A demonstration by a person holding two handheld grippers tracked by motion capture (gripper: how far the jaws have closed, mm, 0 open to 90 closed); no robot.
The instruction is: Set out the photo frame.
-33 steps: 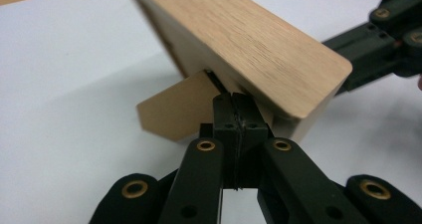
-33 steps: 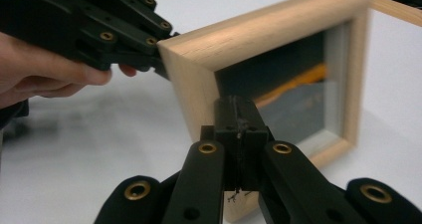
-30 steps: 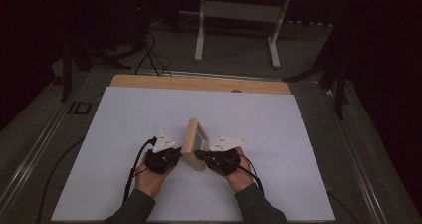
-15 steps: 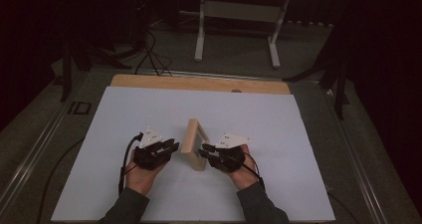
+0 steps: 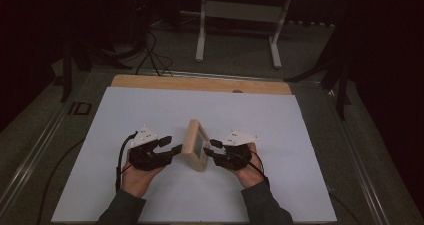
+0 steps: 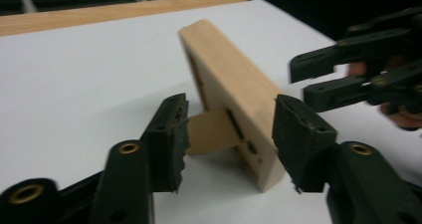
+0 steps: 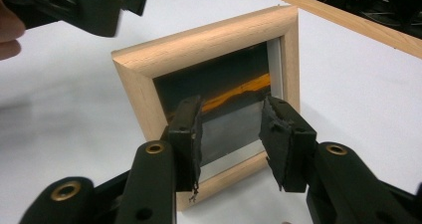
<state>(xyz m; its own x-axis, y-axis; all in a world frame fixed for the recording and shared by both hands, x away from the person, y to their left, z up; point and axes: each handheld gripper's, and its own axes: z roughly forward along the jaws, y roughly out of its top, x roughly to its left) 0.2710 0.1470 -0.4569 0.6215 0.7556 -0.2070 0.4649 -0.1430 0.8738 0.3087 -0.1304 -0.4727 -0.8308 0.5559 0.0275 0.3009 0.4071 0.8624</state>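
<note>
Left tongs (image 5: 176, 149) and right tongs (image 5: 212, 148) facing inward, jaws just opened, gripping nothing

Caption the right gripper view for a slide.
Right gripper, jaws just opened and apart, faces a small wooden picture frame standing upright on the white table.

A pale, light-wood picture frame (image 5: 194, 144) is showing at the centre of the high view, and its glass (image 7: 226, 104) is reflecting dark grey with one bright orange streak across the middle of the right gripper view. A tan stand (image 6: 211, 132) is sticking out of its back at the centre of the left gripper view. The white sheet (image 5: 150, 110) is covering a honey-brown table (image 5: 150, 81) along the upper middle. The left gripper (image 5: 167, 145) and right gripper (image 5: 214, 150) are looking matt black, with brass-coloured rivets.
</note>
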